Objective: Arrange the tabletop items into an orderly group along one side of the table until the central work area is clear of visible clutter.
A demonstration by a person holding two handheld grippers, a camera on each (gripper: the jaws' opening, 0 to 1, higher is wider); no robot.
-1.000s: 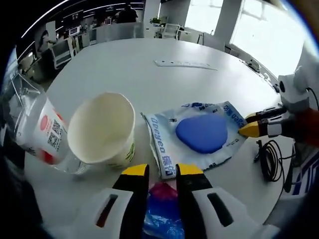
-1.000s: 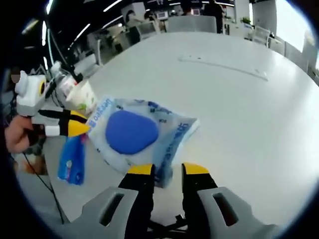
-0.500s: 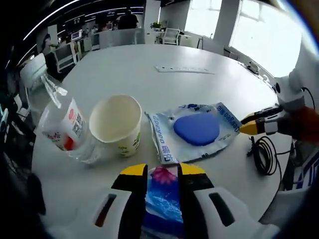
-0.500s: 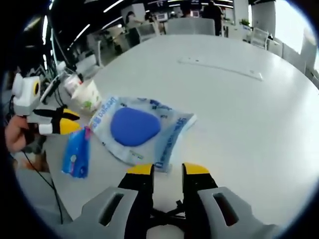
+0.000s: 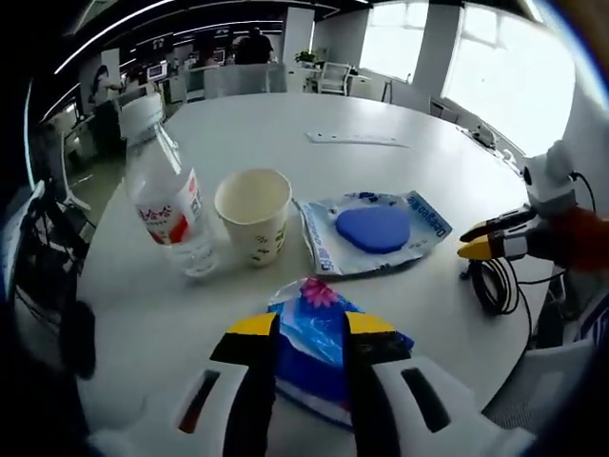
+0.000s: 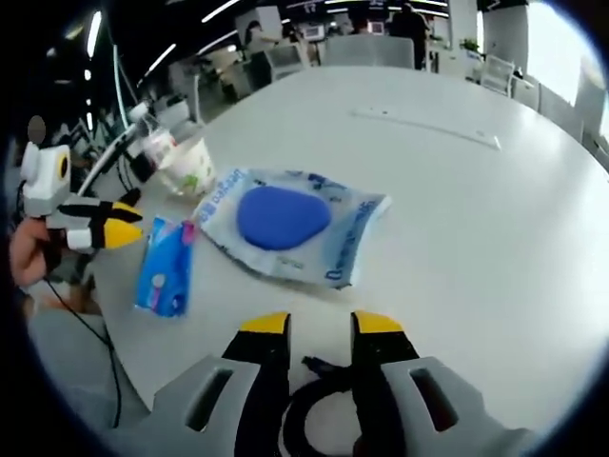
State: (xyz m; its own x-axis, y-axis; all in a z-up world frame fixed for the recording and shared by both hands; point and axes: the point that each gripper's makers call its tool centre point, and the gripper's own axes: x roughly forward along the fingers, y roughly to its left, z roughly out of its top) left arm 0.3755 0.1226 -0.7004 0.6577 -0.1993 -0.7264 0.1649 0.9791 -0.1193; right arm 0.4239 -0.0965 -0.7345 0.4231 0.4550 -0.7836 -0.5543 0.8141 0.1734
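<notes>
A blue tissue packet lies flat on the white table, reaching under and past my left gripper, whose jaws stand open above it. Beyond it, in a row, stand a clear water bottle, a paper cup and a flat wipe package with a blue oval. In the right gripper view the left gripper hovers just left of the tissue packet, apart from it. My right gripper is open over a black cable, short of the wipe package.
The right gripper hangs at the table's right edge above the coiled cable. A thin pale strip lies far across the table. Office chairs and desks stand beyond the table's far rim.
The left gripper let go of the tissue packet and drew back; the packet now rests on the table. The right gripper pulled back from the wipe package's corner to above the cable.
</notes>
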